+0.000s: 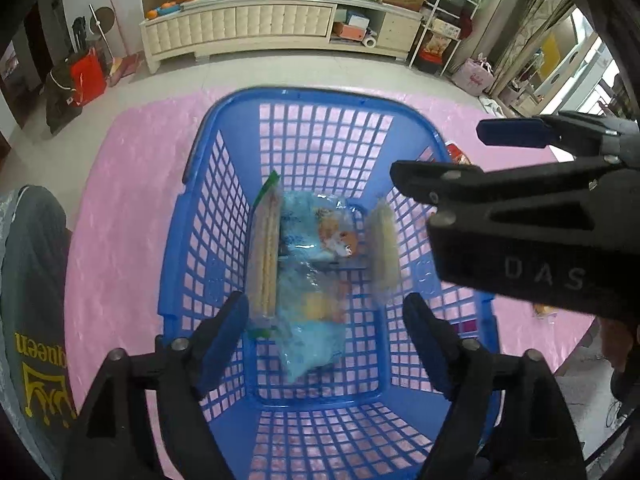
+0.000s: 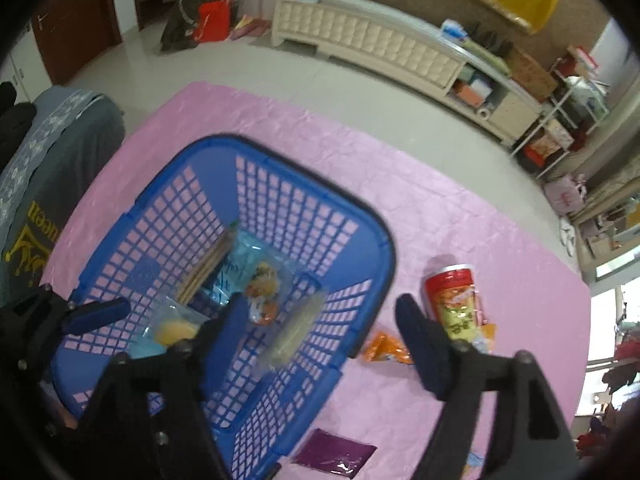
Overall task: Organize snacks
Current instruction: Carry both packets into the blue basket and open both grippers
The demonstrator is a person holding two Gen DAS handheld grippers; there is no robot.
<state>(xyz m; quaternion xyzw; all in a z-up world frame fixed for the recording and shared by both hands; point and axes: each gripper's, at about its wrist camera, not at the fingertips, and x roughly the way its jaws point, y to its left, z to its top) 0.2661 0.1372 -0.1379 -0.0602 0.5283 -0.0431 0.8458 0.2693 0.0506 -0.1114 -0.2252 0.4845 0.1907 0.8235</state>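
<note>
Both claws, left claw [image 1: 326, 340] and right claw [image 2: 320, 336], wide and empty over the blue basket [image 2: 384, 248], cracker packs [image 1: 264, 256] already inside; next, take the red cup [image 2: 456, 300] upright from the table [image 2: 500, 220], clearing the rim.
</note>
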